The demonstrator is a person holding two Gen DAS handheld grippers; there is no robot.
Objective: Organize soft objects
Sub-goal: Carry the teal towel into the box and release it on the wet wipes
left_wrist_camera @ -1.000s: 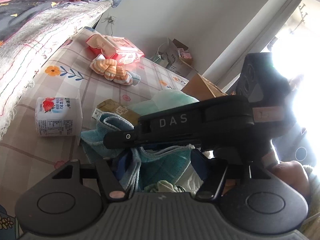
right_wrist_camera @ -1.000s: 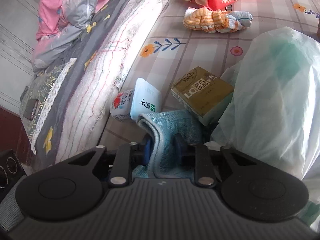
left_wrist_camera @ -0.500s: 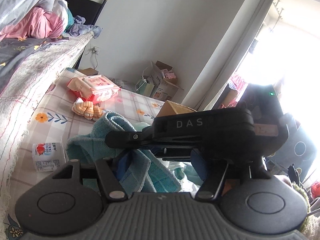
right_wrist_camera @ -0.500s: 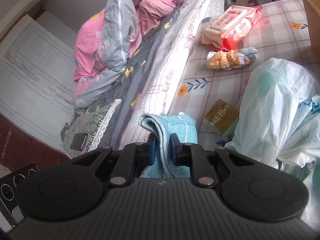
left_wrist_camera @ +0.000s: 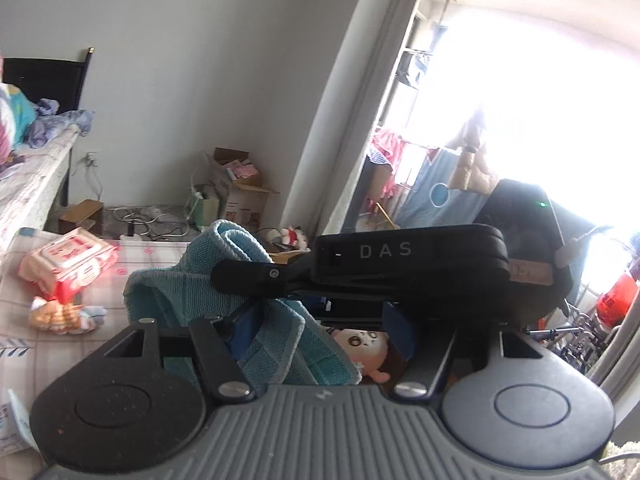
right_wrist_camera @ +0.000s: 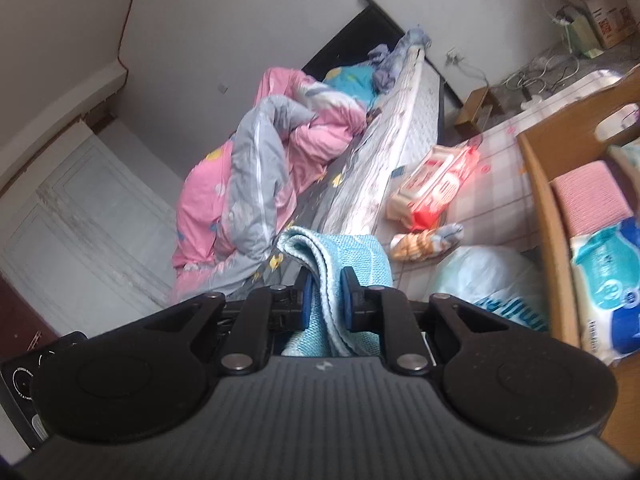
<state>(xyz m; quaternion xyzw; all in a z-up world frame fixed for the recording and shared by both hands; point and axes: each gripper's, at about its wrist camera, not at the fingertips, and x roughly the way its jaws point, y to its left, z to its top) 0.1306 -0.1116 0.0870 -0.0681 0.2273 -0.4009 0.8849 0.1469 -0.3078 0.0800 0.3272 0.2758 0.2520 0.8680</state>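
Your right gripper point(right_wrist_camera: 325, 300) is clamped on the teal towel point(right_wrist_camera: 352, 256), held up in the air. Left gripper point(left_wrist_camera: 316, 332) has jaws apart w/ towel draped over one finger, not pinched. Keep the grip firm & the fabric taut btwn both. Beyond: wipes pack point(right_wrist_camera: 436, 184) on checked mat point(right_wrist_camera: 504, 184).

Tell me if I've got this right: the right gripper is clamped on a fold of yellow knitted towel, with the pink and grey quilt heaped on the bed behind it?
Not quite. The knitted towel is light blue, not yellow, as the right wrist view shows. The rest holds: the right gripper is clamped on a fold of it, with the pink and grey quilt heaped on the bed behind.
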